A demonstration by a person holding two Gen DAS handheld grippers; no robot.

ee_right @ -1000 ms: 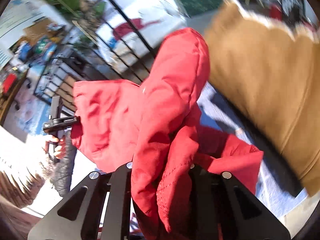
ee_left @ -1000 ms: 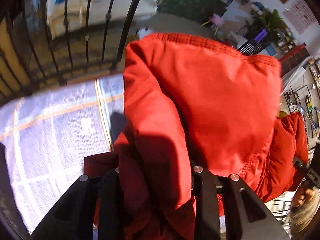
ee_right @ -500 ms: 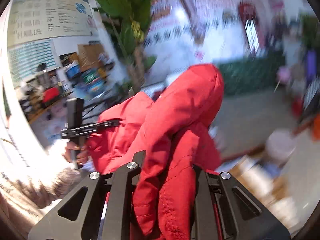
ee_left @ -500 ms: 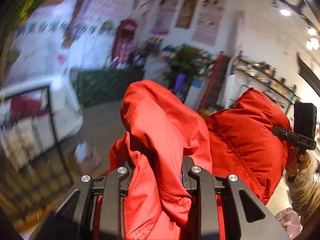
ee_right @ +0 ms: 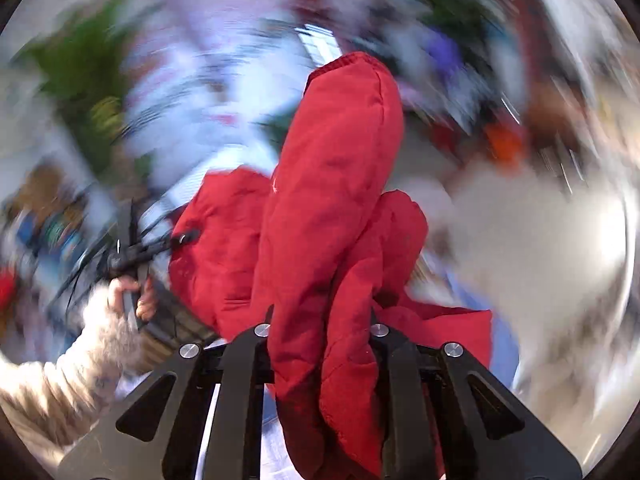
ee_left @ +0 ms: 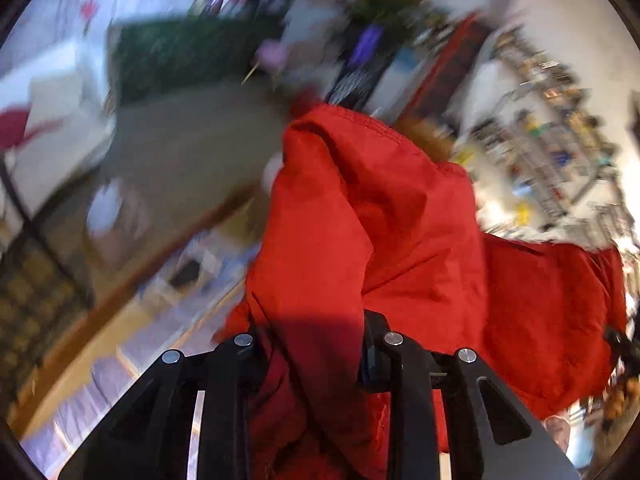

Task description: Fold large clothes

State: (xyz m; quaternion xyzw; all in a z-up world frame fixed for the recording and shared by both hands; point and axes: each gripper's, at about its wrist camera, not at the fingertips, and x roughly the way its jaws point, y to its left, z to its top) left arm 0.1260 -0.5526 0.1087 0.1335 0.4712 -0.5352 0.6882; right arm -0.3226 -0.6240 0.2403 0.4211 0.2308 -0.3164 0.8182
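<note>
While both the left gripper and right gripper clamp bunched folds of the red padded jacket, which probably hangs airborne, keep it taut between them, lowering toward six o'clock.

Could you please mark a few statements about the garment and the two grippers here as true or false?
1. The left gripper is clamped on the red garment. True.
2. The right gripper is empty. False: red fabric is bunched between its fingers.
3. The garment is blue. False: it is red.
4. A hand in a fuzzy light sleeve holds the other gripper in the right wrist view. True.
</note>
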